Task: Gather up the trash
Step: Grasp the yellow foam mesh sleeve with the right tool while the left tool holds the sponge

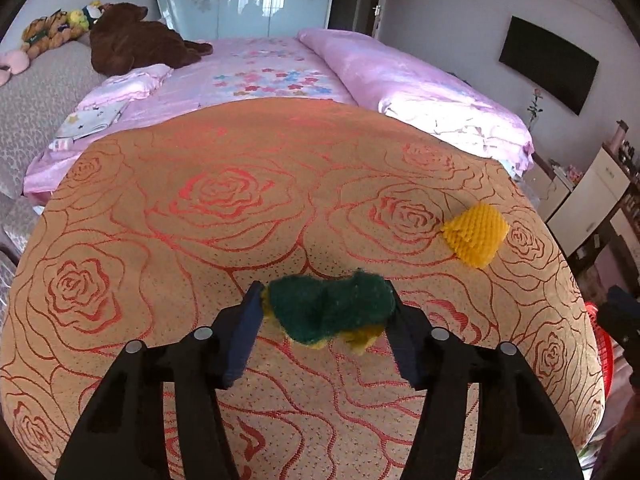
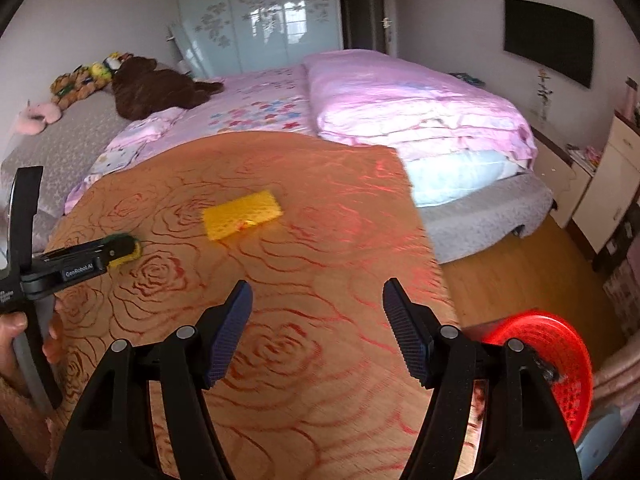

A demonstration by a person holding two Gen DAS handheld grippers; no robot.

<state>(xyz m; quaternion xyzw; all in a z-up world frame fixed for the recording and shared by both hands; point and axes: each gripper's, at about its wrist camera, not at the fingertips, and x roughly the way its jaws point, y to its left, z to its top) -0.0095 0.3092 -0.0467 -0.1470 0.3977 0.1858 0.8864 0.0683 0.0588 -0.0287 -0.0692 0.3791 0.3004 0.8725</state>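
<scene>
Left claw grips a scouring sponge; right claw hangs empty over the worktop.

The left claw [image 1: 326, 312] has its pads pressed on a green-and-yellow sponge [image 1: 332, 310] resting on the rose-patterned worktop [image 1: 200, 240]. Beyond it to the right lies a yellow foam net [image 1: 476, 234]. The right claw [image 2: 318, 320] gapes wide, a red basket [image 2: 560, 364] just right, the pink bed [image 2: 400, 92] far ahead.

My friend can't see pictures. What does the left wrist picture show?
The left tool squeezes a green and yellow sponge over an orange rose-patterned cloth. A yellow foam net lies further right on the cloth, and a pink bed is behind.
</scene>
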